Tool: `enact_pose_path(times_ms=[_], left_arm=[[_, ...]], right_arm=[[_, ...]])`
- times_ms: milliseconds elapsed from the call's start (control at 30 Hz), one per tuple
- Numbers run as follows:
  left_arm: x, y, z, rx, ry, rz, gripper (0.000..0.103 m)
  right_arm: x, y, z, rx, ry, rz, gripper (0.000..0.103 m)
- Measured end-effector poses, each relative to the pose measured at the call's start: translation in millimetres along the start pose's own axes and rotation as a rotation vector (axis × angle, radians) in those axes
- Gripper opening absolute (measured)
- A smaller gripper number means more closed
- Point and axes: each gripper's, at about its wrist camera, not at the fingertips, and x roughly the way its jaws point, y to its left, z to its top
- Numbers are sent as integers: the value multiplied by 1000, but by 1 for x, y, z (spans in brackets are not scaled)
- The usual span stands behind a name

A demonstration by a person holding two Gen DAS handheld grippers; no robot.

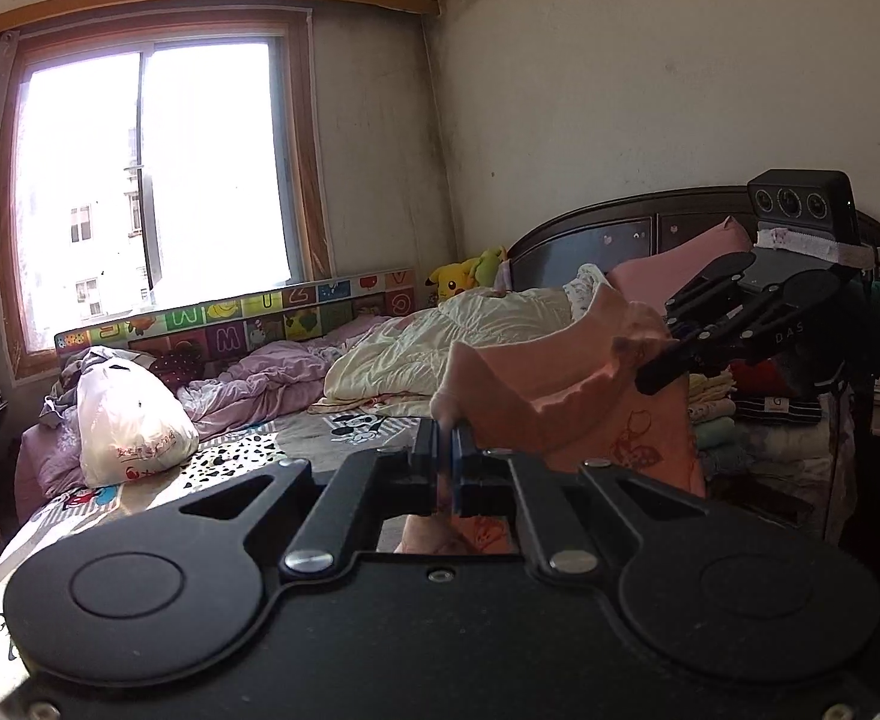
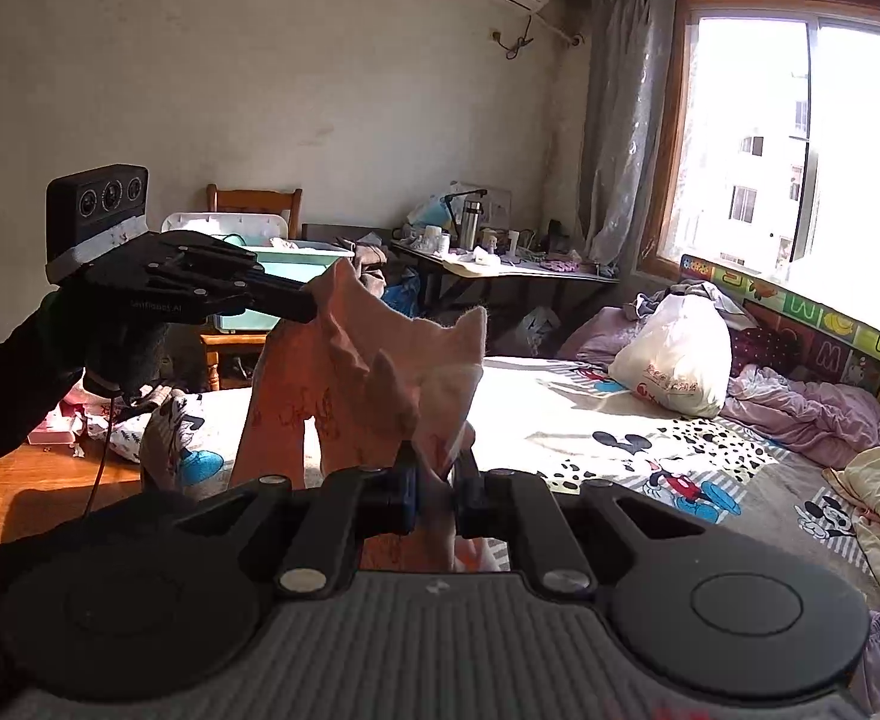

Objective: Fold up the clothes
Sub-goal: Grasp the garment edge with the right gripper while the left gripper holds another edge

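A pink garment with a red cartoon print [image 1: 566, 384] hangs in the air between both grippers, above the bed. My left gripper [image 1: 447, 438] is shut on one top corner of it. My right gripper [image 2: 437, 468] is shut on the other top edge of the garment [image 2: 380, 360], which hangs down below the fingers. In the left wrist view the right gripper [image 1: 650, 381] reaches in from the right onto the garment's edge. In the right wrist view the left gripper [image 2: 311, 309] comes in from the left, pinching the far corner.
The bed has a Mickey Mouse sheet [image 2: 650, 438], a white plastic bag [image 1: 128, 420], a purple blanket [image 2: 800, 402] and a cream quilt [image 1: 440, 336]. A stack of folded clothes [image 1: 734, 414] stands at the headboard. A wooden chair with a bin [image 2: 260, 252] and a cluttered desk [image 2: 500, 258] stand beyond the bed.
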Motion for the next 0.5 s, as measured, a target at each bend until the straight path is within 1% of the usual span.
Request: enact_pose_path(times_ms=[133,233,300,400,467,500], left_arm=[[-7,-3,-6,-2,49,-44,3],[6,1,-15,9,102,-48,3],[24,6,-25,22,155,-44,3],[60,18,-43,29,241,-33,3],[94,27,-56,49,301,-6,3],[110,29,-60,78,317,18,3]], right_arm=[[-9,7,-6,8,23,51,13],[-6,10,-10,6,59,82,13],[2,10,-16,14,93,100,13],[28,7,-32,40,180,129,13],[53,-3,-45,63,239,124,13],[65,-12,-50,78,258,111,13]])
